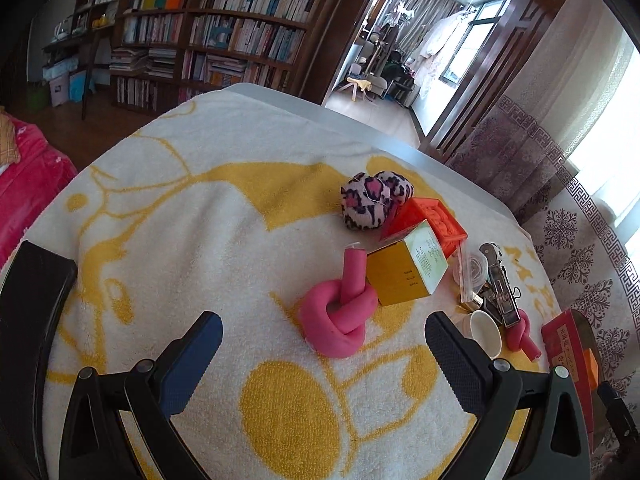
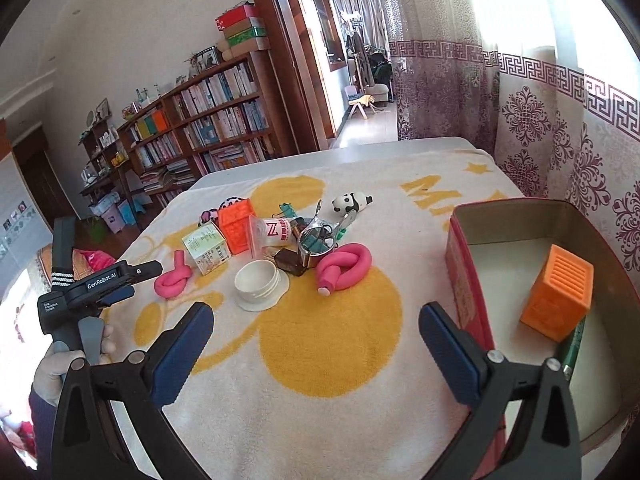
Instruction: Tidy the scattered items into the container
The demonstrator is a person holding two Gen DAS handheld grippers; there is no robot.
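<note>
both grippers gaping, holding nothing. pink knot leans on gold box; careless grab may topple box.

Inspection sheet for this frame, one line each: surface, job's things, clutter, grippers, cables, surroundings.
Surface: white and yellow towel over a table.
Job's things: red tin at the right, holding an orange cube and a green item, partly hidden; outside it lie a pink knot, second pink knot, gold box, orange block, leopard plush, white lid, panda toy.
Clutter: metal pieces and a plastic packet piled mid-towel.
Grippers: left gripper open, empty; right gripper open, empty.
Cables: nothing seen.
Surroundings: bookshelf, patterned curtains, open doorway.
</note>
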